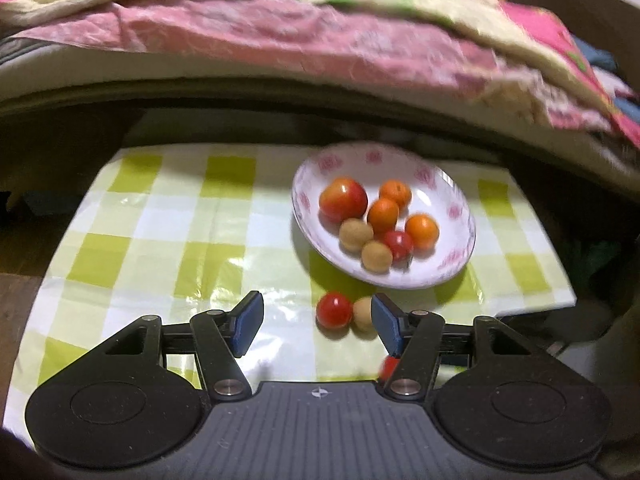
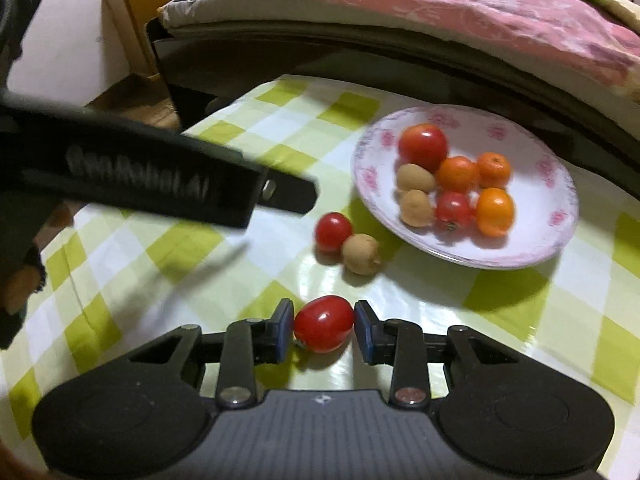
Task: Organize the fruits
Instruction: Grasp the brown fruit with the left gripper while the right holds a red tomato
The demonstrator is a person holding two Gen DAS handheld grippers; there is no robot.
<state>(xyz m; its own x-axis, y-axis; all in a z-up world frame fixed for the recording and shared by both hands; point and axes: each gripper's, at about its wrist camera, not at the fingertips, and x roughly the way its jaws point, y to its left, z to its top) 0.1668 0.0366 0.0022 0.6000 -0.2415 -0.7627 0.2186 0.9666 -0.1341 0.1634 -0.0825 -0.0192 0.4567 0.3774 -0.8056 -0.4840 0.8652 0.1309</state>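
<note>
**Fruit sorting on the checked tablecloth, mid-grab**

A bed (image 1: 280,40) piled with pink and cream bedding is seen across the back of both views, right behind the table. The table itself is covered by a shiny green-and-white checked tablecloth (image 1: 160,216). On its far right part a white plate (image 2: 552,176) with a pink flower pattern is set, and seven fruits are already gathered in it: a big red tomato (image 2: 423,146), three orange fruits bunched beside it, two tan round ones on the near-left side, and a small red tomato among them.

Three fruits are left on the cloth, off the plate. A small cherry tomato (image 2: 333,231) and a tan fruit (image 2: 361,254) are found touching each other just in front of the plate's rim. Closer to the camera an oval red tomato (image 2: 324,328) is framed by the right gripper (image 2: 323,330); its blue pads are drawn in narrow on both sides of the tomato, though whether they're actually pressing can't be made out, a sliver of gap seems to be left.

The left gripper (image 1: 318,326) is held about half open over the cloth, nothing gripped, with the cherry tomato and tan fruit sitting just ahead of its right finger. Its black body is seen blurred across the left of the right wrist view.
</note>
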